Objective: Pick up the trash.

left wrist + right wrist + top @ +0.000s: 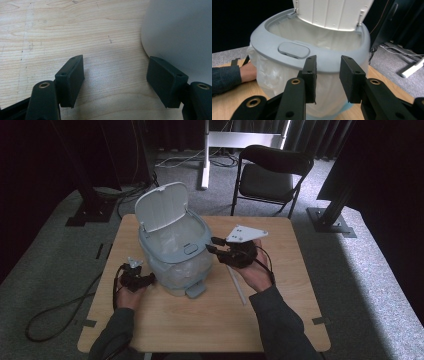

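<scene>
Right now a small bin (175,255) stands on the desk (210,315), a bit left of the middle. Its white lid (161,206) is flipped up at the back, so the top is open. A thin white bag (287,75) lines the bin and hangs down over its sides under the grey rim (274,57). A flat grey button (293,50) sits on the front of that rim, and a grey pedal (196,290) sticks out at the bottom.

The left tongs (149,279) rest low on the desk, at the left side of the bin near its bottom. In the left gripper view the left tongs (115,80) stand wide open with bare wood between the two black pads. One pad is just beside the bin's white wall (180,32); it may be touching, but I cannot tell for sure. Nothing is held.

The right tongs (214,245) are up at the right side of the bin, level with the rim, and point at it. In the right gripper view the right tongs (328,75) are part way open, with a gap between the pads. They hold nothing, and the rim sits close in front of the tips.

A long white stick (236,285) lies flat on the desk under the right hand (255,275). Behind the desk a black chair (272,175) stands on the grey floor.
</scene>
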